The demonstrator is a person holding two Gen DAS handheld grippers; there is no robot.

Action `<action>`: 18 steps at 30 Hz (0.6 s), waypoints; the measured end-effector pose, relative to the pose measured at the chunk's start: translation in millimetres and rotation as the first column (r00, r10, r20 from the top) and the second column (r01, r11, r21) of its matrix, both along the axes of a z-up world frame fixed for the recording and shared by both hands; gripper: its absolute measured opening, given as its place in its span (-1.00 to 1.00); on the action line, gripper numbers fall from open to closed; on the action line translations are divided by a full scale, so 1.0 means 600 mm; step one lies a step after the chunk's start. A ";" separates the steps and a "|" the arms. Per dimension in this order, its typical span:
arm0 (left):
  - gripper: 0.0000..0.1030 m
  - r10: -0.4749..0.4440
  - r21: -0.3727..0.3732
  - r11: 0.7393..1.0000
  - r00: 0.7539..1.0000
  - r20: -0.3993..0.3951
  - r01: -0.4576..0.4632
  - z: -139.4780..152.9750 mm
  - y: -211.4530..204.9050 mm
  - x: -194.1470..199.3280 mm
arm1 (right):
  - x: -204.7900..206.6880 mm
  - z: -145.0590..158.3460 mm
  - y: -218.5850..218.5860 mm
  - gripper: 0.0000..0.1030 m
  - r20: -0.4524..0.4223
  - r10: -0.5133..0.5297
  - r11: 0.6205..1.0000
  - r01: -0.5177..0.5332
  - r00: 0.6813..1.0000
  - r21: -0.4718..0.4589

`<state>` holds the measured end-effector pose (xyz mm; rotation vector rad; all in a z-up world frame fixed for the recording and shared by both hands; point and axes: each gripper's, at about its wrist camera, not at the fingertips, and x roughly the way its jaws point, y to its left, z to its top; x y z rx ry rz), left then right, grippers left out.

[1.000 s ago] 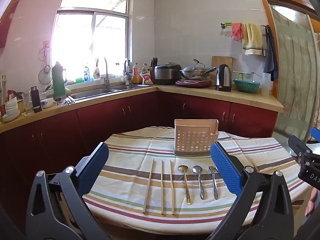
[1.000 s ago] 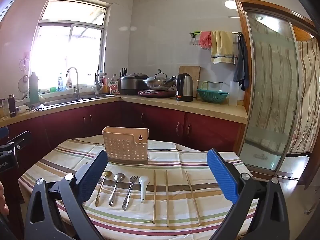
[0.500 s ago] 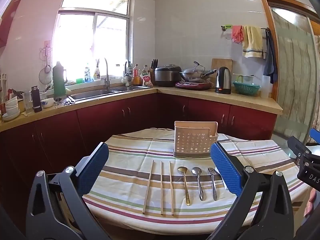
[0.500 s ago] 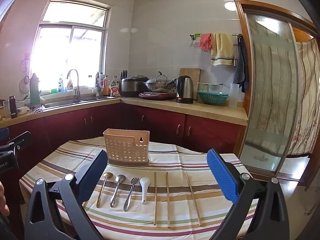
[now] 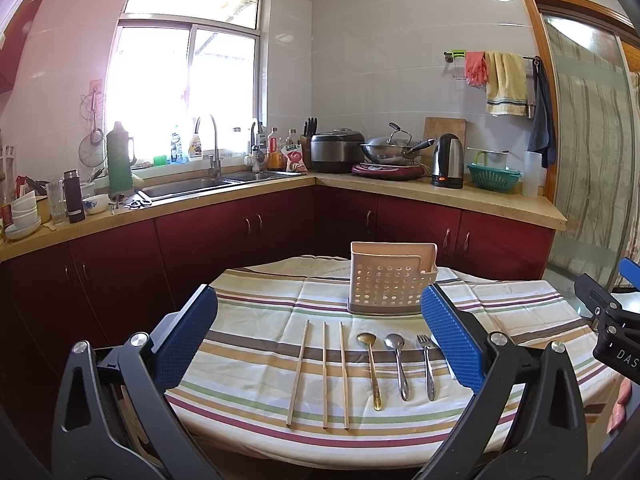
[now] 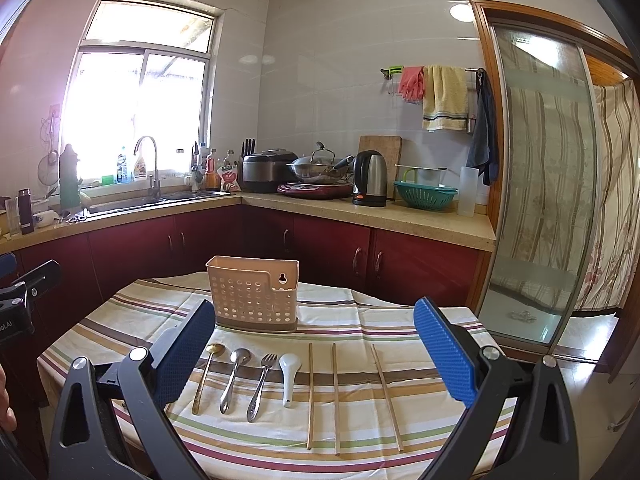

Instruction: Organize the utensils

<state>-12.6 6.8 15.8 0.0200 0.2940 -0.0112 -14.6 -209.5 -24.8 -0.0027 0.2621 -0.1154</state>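
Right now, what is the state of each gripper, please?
Left gripper: open, holding nothing.
Right gripper: open, holding nothing.

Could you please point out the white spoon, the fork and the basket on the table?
white spoon [image 6: 289,372], right wrist view, on its bowl.
fork [image 6: 262,380], right wrist view, on its handle.
basket [image 6: 252,300], right wrist view, on its perforated front wall.

Home kitchen: sink [image 5: 224,182], rice cooker [image 5: 337,150], kettle [image 5: 448,160], red cabinets [image 5: 224,240].
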 end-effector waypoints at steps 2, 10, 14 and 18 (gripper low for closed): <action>0.93 0.001 -0.003 1.000 1.000 -0.001 -0.001 0.001 0.001 0.000 | 0.000 0.000 -0.001 0.89 -0.001 0.001 1.000 -0.001 1.000 0.001; 0.93 0.002 -0.002 1.000 1.000 -0.004 -0.002 -0.008 0.003 0.002 | -0.001 0.003 -0.002 0.89 -0.004 0.002 1.000 -0.002 1.000 0.000; 0.93 0.003 -0.003 1.000 1.000 -0.008 -0.003 -0.012 0.003 0.001 | -0.002 0.002 -0.004 0.89 -0.007 0.003 1.000 -0.003 1.000 0.002; 0.93 0.004 -0.007 1.000 1.000 -0.010 -0.004 -0.022 0.011 0.005 | -0.002 0.003 -0.006 0.89 -0.006 0.002 1.000 -0.002 1.000 0.002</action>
